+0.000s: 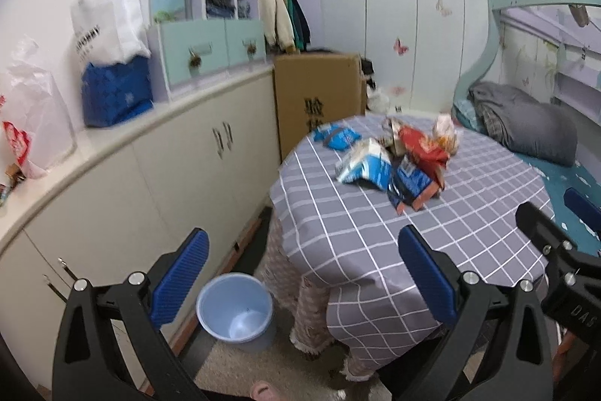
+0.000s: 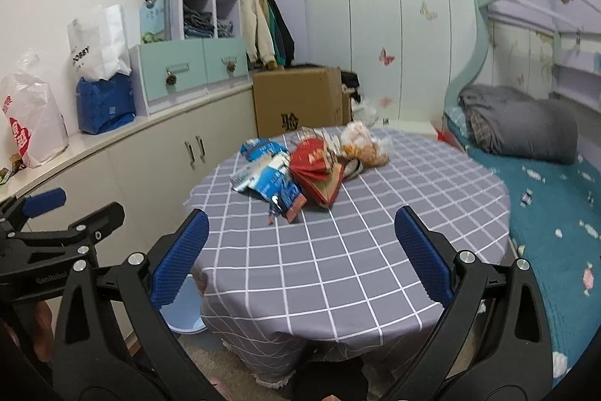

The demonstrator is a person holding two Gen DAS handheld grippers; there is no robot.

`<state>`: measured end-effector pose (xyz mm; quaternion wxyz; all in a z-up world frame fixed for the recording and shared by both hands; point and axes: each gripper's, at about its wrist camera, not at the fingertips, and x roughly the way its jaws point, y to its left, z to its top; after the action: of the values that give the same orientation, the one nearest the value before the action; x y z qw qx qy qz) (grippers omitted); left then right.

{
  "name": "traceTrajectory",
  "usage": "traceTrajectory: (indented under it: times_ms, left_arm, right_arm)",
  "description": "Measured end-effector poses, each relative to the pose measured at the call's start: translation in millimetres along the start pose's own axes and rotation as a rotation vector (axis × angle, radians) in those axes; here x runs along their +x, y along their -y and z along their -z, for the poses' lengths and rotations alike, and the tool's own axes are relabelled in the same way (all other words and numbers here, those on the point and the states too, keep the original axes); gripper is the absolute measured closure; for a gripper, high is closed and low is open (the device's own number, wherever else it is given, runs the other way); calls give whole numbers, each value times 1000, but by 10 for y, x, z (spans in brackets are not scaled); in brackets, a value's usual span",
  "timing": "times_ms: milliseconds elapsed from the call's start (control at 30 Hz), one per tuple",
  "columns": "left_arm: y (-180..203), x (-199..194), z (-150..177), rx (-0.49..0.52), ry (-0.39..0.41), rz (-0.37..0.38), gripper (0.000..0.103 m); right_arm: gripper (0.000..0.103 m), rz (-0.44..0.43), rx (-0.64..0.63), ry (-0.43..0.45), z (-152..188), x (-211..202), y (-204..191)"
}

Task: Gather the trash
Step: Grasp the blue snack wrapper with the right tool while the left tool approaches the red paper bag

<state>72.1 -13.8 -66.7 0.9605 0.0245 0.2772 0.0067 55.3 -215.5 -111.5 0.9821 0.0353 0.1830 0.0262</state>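
Both tongs, left (image 1: 302,273) & right (image 2: 300,258), spread wide, nothing gripped, ready for pickup. Wrappers (image 2: 293,171) piled on table (image 2: 338,250) ahead of both. Bin (image 1: 234,310) on floor below left tongs, positioned for drops.

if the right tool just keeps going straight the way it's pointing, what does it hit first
Probably the pile of snack wrappers on the checked tablecloth. The right tool is open and empty, aimed across the table at them. Depth is unclear; angled lower, it would meet the cloth first.
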Motion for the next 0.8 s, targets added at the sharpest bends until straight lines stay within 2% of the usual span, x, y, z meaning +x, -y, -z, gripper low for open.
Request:
traceTrajectory:
  times_ms: [167, 333, 400, 533, 700, 800]
  left_arm:
    - [28, 381, -33, -31, -104, 32, 4]
    - [158, 706, -108, -45, -160, 95, 4]
    - [228, 815, -151, -42, -171, 98, 5]
    - [292, 939, -224, -29, -170, 83, 5]
    - [188, 1081, -263, -42, -181, 61, 5]
    - [119, 1185, -294, -57, -189, 58, 5]
  right_arm:
    - [6, 22, 32, -66, 23, 269, 205]
    - [6, 35, 78, -130, 34, 583, 420]
    - [6, 31, 92, -148, 23, 674, 452]
    - [6, -24, 150, -191, 13, 898, 520]
    - [6, -145, 202, -261, -38, 1317, 409]
    - [10, -167, 193, -279, -110, 1481, 319]
